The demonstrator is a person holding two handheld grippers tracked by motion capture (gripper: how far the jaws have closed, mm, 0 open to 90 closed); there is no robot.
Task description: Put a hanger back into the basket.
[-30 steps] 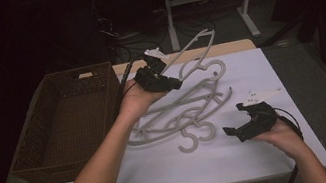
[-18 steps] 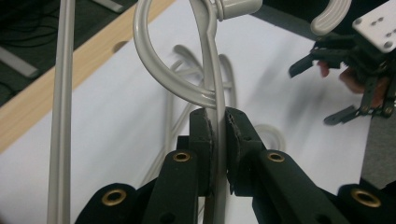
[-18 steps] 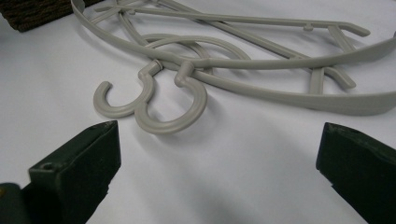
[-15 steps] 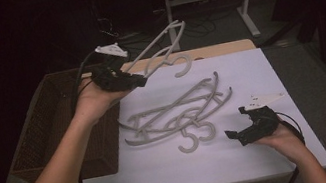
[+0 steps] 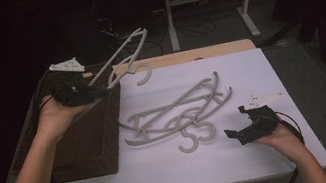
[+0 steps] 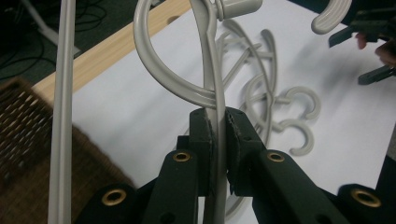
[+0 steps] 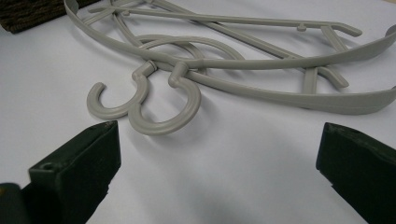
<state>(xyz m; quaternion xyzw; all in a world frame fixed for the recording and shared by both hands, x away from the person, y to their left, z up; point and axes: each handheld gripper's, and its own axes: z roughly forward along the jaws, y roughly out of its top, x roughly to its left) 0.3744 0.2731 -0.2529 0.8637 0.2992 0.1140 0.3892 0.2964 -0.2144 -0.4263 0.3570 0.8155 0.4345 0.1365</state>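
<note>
So the left gripper [image 5: 81,91] is up in the air over the dark wicker basket [image 5: 83,141] at the left side of the table, with its jaws clamped tight on the thin edge of a grey plastic hanger [image 5: 127,57]. In the left gripper view you can see the hanger [image 6: 212,79] pinched right between the two black jaws, its hook curling off to the upper left and a long straight bar running up the left of the frame. From the high view the held hanger sticks up and to the right, hook hanging above the table's back edge. Two more grey hangers [image 5: 179,111] lie overlapped in a pile on the white tabletop [image 5: 259,74], hooks pointing toward the person. The right gripper [image 5: 244,130] rests low near the front right of the table, just beside that pile, jaws spread wide apart with nothing in them; its own view looks straight at the two hooks [image 7: 149,100].
</note>
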